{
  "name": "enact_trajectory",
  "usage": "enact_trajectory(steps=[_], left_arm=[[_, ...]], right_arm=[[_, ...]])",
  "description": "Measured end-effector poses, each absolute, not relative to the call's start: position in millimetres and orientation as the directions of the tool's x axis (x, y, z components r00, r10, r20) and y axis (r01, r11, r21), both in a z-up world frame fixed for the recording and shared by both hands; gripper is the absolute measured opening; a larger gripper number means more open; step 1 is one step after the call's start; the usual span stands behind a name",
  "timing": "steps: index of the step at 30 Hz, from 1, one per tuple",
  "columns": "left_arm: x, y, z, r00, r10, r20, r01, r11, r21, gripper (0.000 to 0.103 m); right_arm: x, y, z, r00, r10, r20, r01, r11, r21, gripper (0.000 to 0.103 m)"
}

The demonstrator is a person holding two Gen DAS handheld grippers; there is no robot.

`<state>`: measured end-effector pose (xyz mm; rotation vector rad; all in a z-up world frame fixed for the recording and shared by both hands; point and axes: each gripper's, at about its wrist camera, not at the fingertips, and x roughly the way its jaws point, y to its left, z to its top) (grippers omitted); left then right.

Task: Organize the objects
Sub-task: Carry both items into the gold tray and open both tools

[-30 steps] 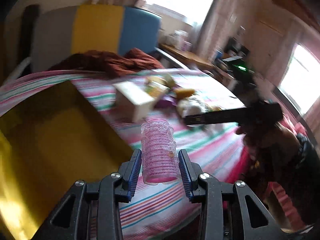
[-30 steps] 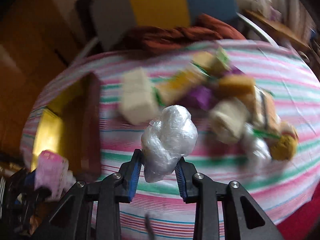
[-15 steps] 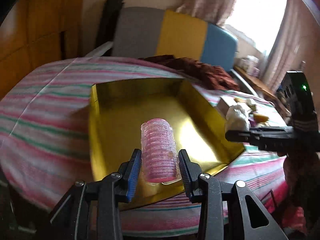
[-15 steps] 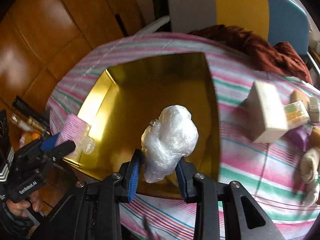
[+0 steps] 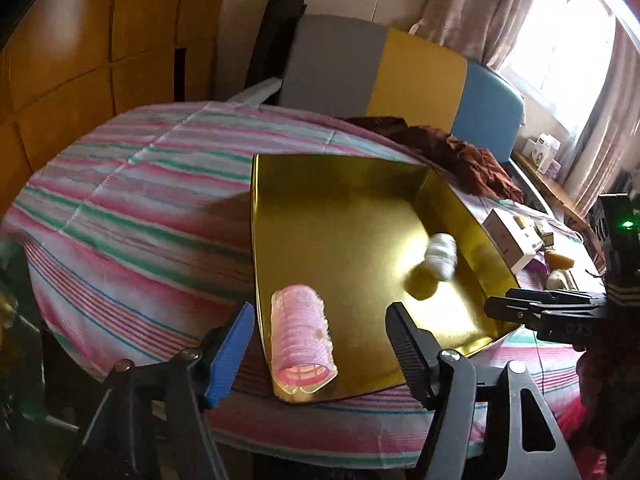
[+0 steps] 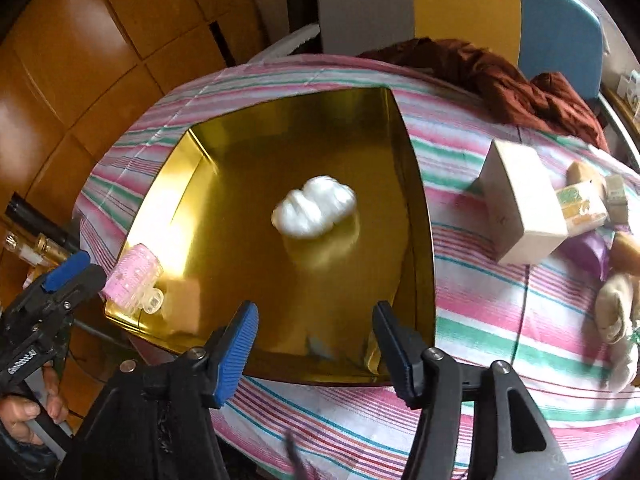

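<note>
Left claw (image 5: 320, 332) spread wide apart, pink hair roller (image 5: 302, 346) loose between, at gold tray (image 5: 340, 216) near edge. Right claw (image 6: 314, 334) likewise agape; white plastic bundle (image 6: 314, 210) blurred over tray middle.

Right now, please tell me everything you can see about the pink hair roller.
The pink ribbed plastic hair roller is a short hollow cylinder with translucent walls and an open round end facing the left-wrist camera. It lies at the near left corner of the shiny gold square tray, though motion blur hides whether it rests there. It sits between the open left gripper's fingers, which do not touch it.
</note>
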<state>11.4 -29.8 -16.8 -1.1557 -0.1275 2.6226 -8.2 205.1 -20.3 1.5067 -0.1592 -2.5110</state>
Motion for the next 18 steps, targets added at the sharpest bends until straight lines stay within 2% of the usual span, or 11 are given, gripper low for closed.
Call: enact_trajectory(steps=[7, 12, 18], left_arm=[[7, -21, 12, -0.714, 0.251, -0.653, -0.203, -0.968, -0.151, 0.092], [6, -13, 28, -0.752, 0.219, -0.622, -0.188, -0.975, -0.116, 0.098], [12, -3, 33, -0.775, 0.183, -0.604, -0.183, -0.981, -0.062, 0.102]], right_arm=[[2, 196, 0, -0.590, -0.170, -0.790, 0.135, -0.985, 0.111, 0.062], [10, 194, 12, -0.681, -0.111, -0.724, 0.108, -0.993, 0.051, 0.062], [14, 195, 14, -0.689, -0.122, -0.714, 0.104, -0.992, 0.069, 0.062]])
